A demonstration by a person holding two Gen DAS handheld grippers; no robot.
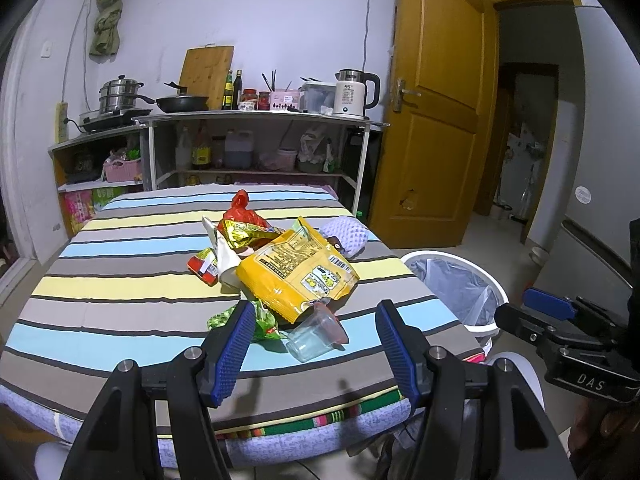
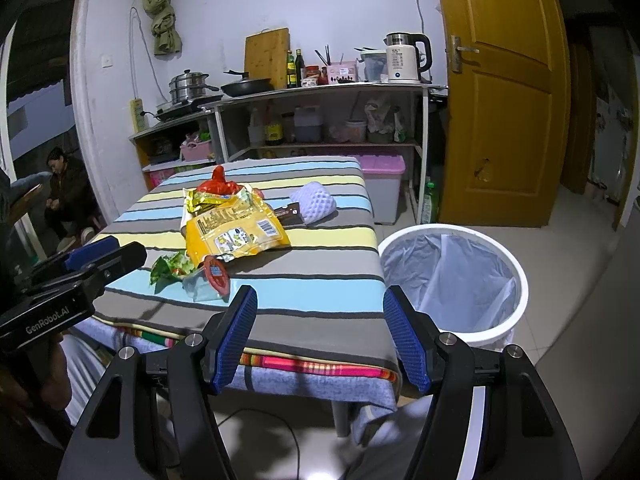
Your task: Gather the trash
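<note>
"GenRobot.AI" marks the left gripper (image 2: 108,254); "DAS" marks the right gripper (image 1: 516,312).

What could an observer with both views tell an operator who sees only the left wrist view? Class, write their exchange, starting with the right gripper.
Operator: Is the right gripper holding anything?
Observer: No. The right gripper is open, with nothing between its fingers.
Operator: Is anyone nearby?
Observer: A person sits low, beyond the left side of the table.
Operator: What is behind the table on the side of the bin?
Observer: A pink-lidded box stands on the floor there.
</note>
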